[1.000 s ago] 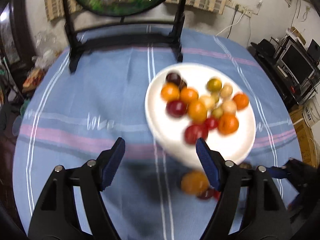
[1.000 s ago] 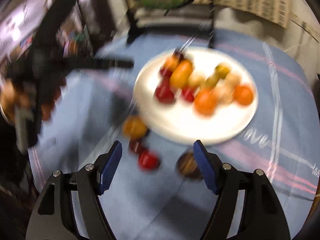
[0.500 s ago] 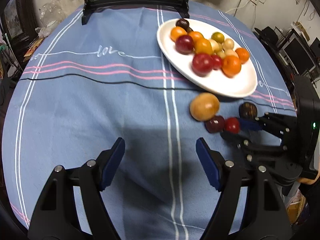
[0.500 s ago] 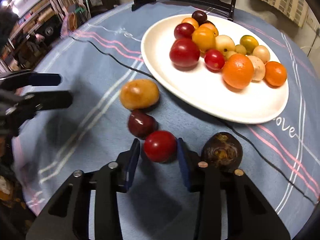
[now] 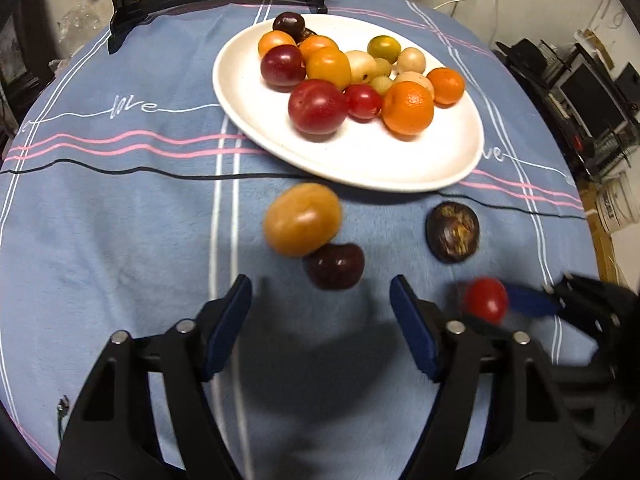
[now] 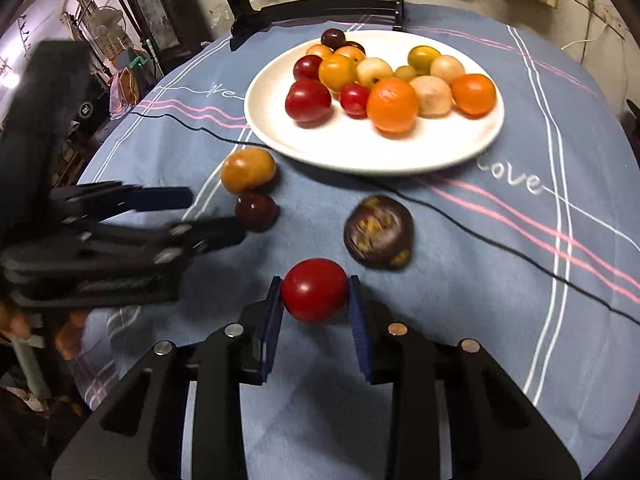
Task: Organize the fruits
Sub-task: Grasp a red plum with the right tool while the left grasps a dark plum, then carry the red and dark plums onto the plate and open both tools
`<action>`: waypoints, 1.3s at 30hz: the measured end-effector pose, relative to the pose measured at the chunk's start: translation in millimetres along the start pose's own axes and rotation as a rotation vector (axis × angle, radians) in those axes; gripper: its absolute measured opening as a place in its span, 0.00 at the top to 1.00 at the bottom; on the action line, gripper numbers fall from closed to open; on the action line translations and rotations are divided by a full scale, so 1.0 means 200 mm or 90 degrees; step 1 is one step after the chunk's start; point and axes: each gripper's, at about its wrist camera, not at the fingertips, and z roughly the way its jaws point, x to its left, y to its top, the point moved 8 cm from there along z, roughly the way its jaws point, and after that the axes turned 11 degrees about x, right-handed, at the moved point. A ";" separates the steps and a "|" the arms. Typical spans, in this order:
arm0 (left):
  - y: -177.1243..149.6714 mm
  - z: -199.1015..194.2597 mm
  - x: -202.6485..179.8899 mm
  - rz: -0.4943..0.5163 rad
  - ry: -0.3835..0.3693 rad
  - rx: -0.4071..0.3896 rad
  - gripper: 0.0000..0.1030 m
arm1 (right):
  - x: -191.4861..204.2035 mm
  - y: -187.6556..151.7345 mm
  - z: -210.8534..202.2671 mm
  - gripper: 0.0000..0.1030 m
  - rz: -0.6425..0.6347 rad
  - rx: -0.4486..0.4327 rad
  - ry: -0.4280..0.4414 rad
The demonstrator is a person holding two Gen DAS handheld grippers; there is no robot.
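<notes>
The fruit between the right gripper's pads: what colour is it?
Glossy red; the fruit shows best in the right wrist view, clamped in the right gripper.

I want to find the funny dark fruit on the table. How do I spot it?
Start at the white plate of fruit on the blue tablecloth. Just in front of it four fruits are off the plate. Yours is the dark brown fruit lying alone, blotchy with yellowish patches, unlike its smooth neighbours.

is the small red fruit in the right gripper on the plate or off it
Off it. The small red fruit sits clamped between the right gripper's pads over the tablecloth, short of the white plate.
</notes>
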 end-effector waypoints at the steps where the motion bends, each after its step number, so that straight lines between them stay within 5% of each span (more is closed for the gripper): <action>1: 0.02 0.02 -0.01 0.000 0.007 -0.004 0.39 | 0.00 -0.01 -0.01 0.69 0.000 -0.001 0.001; 6: 0.05 0.07 -0.02 -0.005 0.019 -0.003 0.55 | -0.01 -0.02 -0.01 0.69 0.004 -0.001 0.005; 7: 0.04 0.07 -0.03 0.000 0.000 0.002 0.70 | -0.01 -0.03 -0.01 0.69 0.004 -0.001 0.007; 15: -0.07 -0.02 0.05 0.007 -0.001 -0.005 0.69 | 0.03 -0.03 0.00 0.69 -0.001 -0.001 0.021; 24: -0.18 -0.06 0.08 0.066 0.082 -0.009 0.69 | 0.19 -0.07 0.07 0.69 -0.016 0.014 0.025; 39: -0.14 -0.17 0.02 0.119 0.091 -0.044 0.69 | 0.22 -0.11 0.04 0.69 0.023 -0.003 0.024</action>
